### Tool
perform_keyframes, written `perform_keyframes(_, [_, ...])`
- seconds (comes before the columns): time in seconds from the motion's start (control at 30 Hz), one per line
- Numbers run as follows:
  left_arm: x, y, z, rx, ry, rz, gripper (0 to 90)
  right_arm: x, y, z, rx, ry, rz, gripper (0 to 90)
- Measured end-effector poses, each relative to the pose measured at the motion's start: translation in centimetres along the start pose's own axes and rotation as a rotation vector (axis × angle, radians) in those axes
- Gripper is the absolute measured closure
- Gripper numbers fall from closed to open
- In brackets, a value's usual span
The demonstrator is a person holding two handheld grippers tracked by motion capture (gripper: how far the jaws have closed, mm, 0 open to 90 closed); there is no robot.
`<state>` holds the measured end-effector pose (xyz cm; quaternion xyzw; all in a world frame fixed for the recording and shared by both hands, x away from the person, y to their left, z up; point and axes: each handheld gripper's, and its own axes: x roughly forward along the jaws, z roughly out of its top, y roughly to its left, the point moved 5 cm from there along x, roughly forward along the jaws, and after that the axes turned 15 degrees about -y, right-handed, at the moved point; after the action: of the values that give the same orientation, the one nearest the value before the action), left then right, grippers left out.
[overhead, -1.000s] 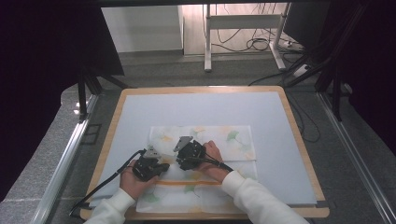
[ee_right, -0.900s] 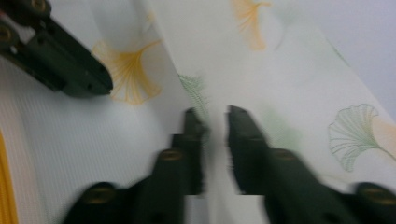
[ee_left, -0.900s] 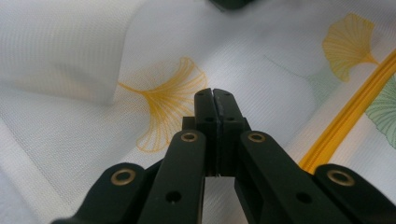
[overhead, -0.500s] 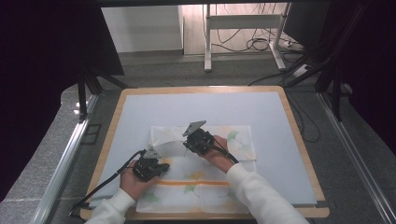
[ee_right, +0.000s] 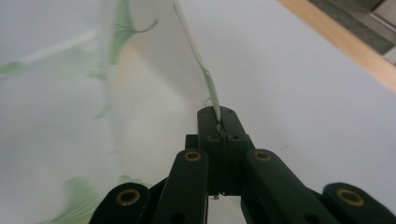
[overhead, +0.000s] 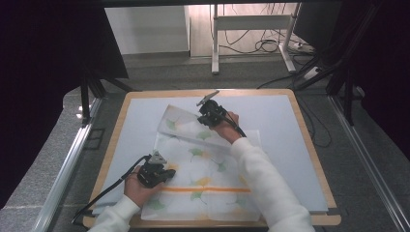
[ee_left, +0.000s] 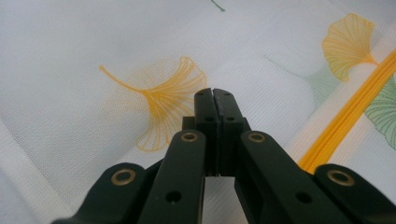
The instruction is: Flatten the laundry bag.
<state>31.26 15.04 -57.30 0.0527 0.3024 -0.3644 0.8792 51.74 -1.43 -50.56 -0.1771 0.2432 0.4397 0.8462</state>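
Note:
A white cloth (overhead: 208, 169) printed with ginkgo leaves and one orange stripe (overhead: 212, 189) lies on the pale mat (overhead: 280, 116). My right gripper (overhead: 202, 119) is at the far side of the cloth, shut on its hem, and holds that edge lifted off the mat. In the right gripper view the green-stitched hem (ee_right: 208, 79) runs straight into my right gripper (ee_right: 218, 112). My left gripper (overhead: 167, 170) rests shut on the cloth's near left part. In the left gripper view my left gripper (ee_left: 214, 93) sits tips down beside a yellow leaf (ee_left: 163, 93), with nothing seen between the jaws.
A wooden frame (overhead: 316, 162) borders the mat, and grey floor and metal rails (overhead: 63, 164) lie beyond it. Bare mat stretches to the far right of the cloth. Table legs and cables (overhead: 261, 46) stand at the back.
My right gripper has travelled from beside the left one toward the far side and slightly up, drawing the cloth's edge with it and opening out the fold. The left gripper has stayed put.

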Motion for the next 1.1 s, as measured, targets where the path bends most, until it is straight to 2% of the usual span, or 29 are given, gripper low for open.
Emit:
perform_keyframes(0.07, [0.0, 0.0, 0.0, -0.006, -0.003, -0.002, 90.0, 1.2, -1.5, 0.3, -0.02, 0.02, -0.038, 88.0])
perform_keyframes(0.1, [0.0, 0.0, 0.0, -0.007, -0.003, -0.003, 90.0, 2.2, -2.8, 0.5, -0.029, 0.032, -0.084, 79.8])
perform_keyframes(0.13, [0.0, 0.0, 0.0, -0.006, -0.002, -0.004, 90.0, 2.7, -3.6, 0.7, -0.043, 0.037, -0.134, 66.7])
perform_keyframes(0.17, [0.0, 0.0, 0.0, -0.005, -0.005, -0.005, 90.0, 2.9, -4.4, 1.1, -0.066, 0.038, -0.181, 62.4])
perform_keyframes(0.23, [0.0, 0.1, 0.0, -0.001, -0.001, -0.012, 90.0, 2.3, -4.8, 2.2, -0.044, 0.002, -0.19, 61.0])
perform_keyframes(0.27, [0.1, 0.1, 0.0, -0.006, -0.005, -0.014, 90.0, 1.7, -4.6, 2.8, -0.044, -0.019, -0.187, 58.1])
perform_keyframes(0.33, [0.1, 0.2, 0.1, -0.009, -0.003, -0.021, 90.0, 0.1, -3.8, 3.4, -0.044, -0.031, -0.154, 51.0])
perform_keyframes(0.37, [0.1, 0.2, 0.1, -0.009, -0.003, -0.021, 90.0, 0.1, -3.8, 3.4, -0.044, -0.031, -0.154, 51.0])
perform_keyframes(0.4, [0.1, 0.2, 0.0, -0.006, -0.004, -0.019, 90.0, -1.8, -2.6, 3.3, -0.037, -0.04, -0.119, 44.9])
perform_keyframes(0.47, [0.1, 0.1, 0.0, -0.001, -0.005, -0.013, 90.0, -4.4, -1.6, 2.1, -0.026, -0.04, -0.105, 41.9])
perform_keyframes(0.53, [0.1, 0.1, 0.0, 0.0, -0.004, -0.01, 90.0, -6.6, -1.2, 0.6, -0.008, -0.029, -0.099, 40.7])
perform_keyframes(0.57, [0.1, 0.1, 0.0, 0.0, -0.004, -0.01, 90.0, -7.8, -1.2, -0.3, 0.001, -0.025, -0.111, 40.3])
perform_keyframes(0.67, [0.1, 0.0, 0.0, -0.004, -0.005, -0.006, 90.0, -11.5, -1.4, -3.1, 0.043, -0.017, -0.121, 38.5])
perform_keyframes(0.73, [0.1, 0.1, 0.0, -0.005, -0.003, -0.009, 90.0, -13.2, -1.7, -4.7, 0.06, -0.011, -0.128, 37.0])
perform_keyframes(0.8, [0.1, 0.1, 0.0, -0.006, -0.002, -0.007, 90.0, -15.3, -2.4, -7.0, 0.093, -0.018, -0.157, 35.7])
perform_keyframes(0.93, [0.1, 0.1, 0.0, -0.009, -0.001, -0.009, 90.0, -17.6, -3.8, -9.7, 0.155, -0.037, -0.185, 35.0])
perform_keyframes(1.0, [0.1, 0.1, 0.1, -0.009, 0.001, -0.01, 90.0, -18.5, -4.9, -11.1, 0.191, -0.041, -0.206, 34.8])
perform_keyframes(1.03, [0.1, 0.1, 0.1, -0.009, 0.001, -0.01, 90.0, -18.5, -4.9, -11.1, 0.191, -0.041, -0.206, 34.8])
perform_keyframes(1.07, [0.1, 0.1, 0.1, -0.007, 0.001, -0.008, 90.0, -18.7, -5.9, -12.3, 0.226, -0.028, -0.221, 34.7])
perform_keyframes(1.1, [0.1, 0.1, 0.1, -0.007, 0.001, -0.008, 90.0, -18.7, -6.2, -12.6, 0.242, -0.029, -0.217, 35.1])
